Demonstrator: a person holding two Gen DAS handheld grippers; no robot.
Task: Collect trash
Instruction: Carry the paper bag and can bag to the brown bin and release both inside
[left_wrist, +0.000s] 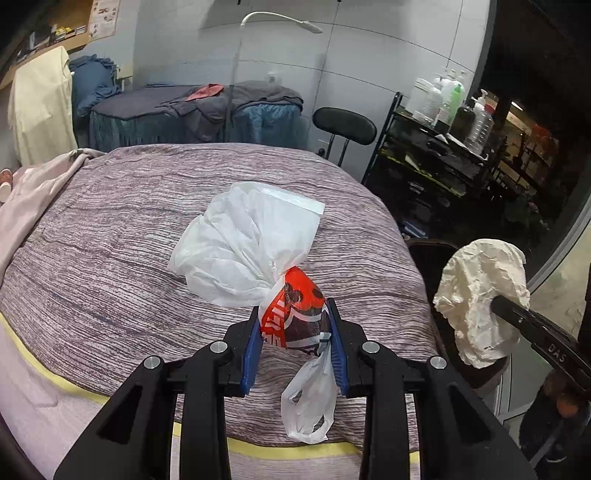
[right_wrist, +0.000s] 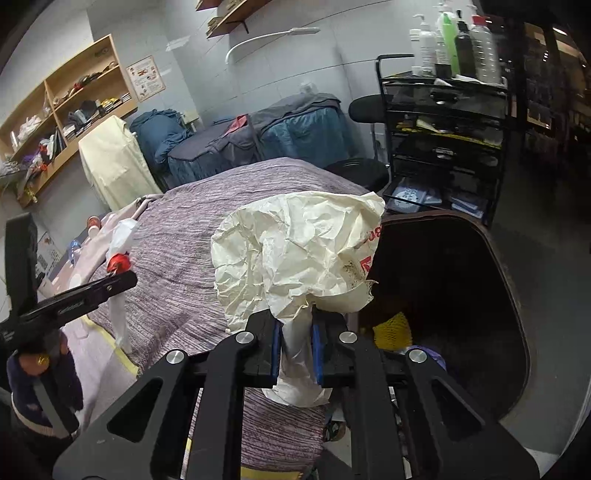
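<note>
— What's up front? The left gripper (left_wrist: 295, 328), its blue pads clamped on a plastic bag (left_wrist: 243, 251) at the red-printed neck, white bulk billowing over the striped bed (left_wrist: 129, 229), a handle loop dangling below the jaws.

— And the other hand? The right gripper (right_wrist: 297, 350) is pinched tight on a crumpled paper bag (right_wrist: 295, 251), held up beside the bed, right at the rim of a dark bin (right_wrist: 509, 295).

— What's around? A black cart (right_wrist: 443, 147) of bottles beyond the bin, a stool (left_wrist: 343, 125), a second bed (left_wrist: 192, 114) and a lamp (left_wrist: 273, 22) by the wall. Nothing stands between paper and bin.

— What does one view miss? Only the right camera sees into the bin: a yellow net (right_wrist: 391, 328) lies there. It also shows wooden shelves (right_wrist: 66, 110). The left view catches just the bin's edge behind the paper.
</note>
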